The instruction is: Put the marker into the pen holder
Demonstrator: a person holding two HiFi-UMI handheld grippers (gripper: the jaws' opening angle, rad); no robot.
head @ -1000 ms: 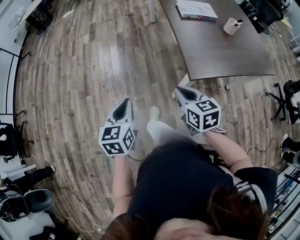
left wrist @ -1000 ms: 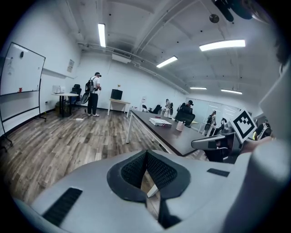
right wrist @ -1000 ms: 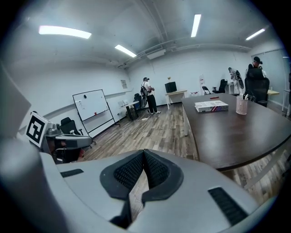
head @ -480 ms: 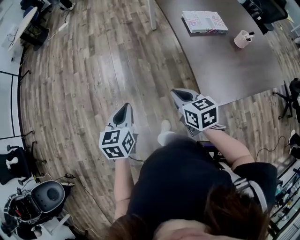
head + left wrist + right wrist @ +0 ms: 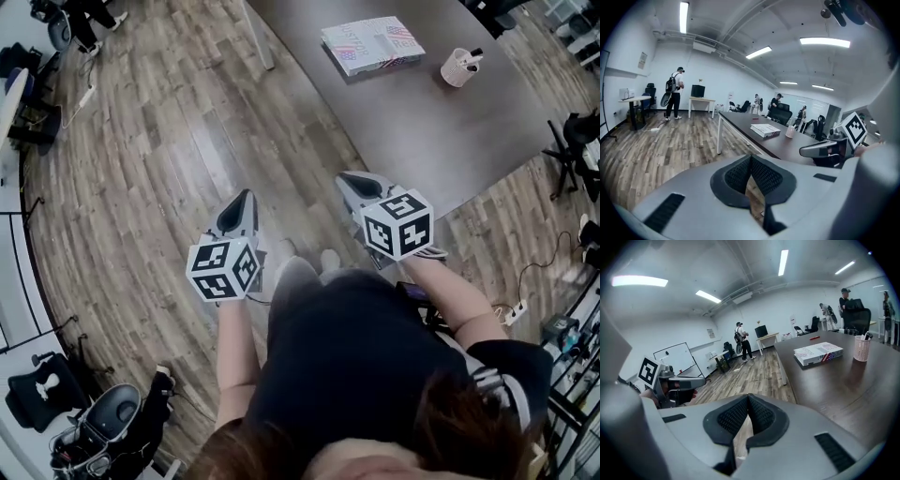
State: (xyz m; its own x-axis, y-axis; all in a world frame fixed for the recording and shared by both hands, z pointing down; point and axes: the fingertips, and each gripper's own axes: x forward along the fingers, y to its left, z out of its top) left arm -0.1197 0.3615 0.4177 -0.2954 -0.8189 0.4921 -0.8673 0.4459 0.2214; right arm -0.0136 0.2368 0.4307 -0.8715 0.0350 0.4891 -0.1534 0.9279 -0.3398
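A pinkish mesh pen holder [image 5: 459, 68] stands on the dark brown table [image 5: 441, 141] at the upper right of the head view, with a dark pen sticking out of it. The same pen holder [image 5: 861, 348] shows on the right in the right gripper view. A small red object [image 5: 814, 338], maybe the marker, lies farther back on that table. My left gripper [image 5: 247, 193] hangs over the wood floor, shut and empty. My right gripper [image 5: 345, 175] is near the table's front edge, also shut with nothing between its pads. Both are well short of the pen holder.
A book [image 5: 373, 44] with a flag-print cover lies on the table left of the pen holder. A white table leg [image 5: 718, 136] stands at the near corner. Office chairs [image 5: 574, 141] sit at the right, another chair [image 5: 103, 427] at the lower left. People [image 5: 674, 93] stand far back.
The table, book and pen holder have slid left and nearer in the head view as the person walks toward them. Both grippers travelled along, still shut and empty.
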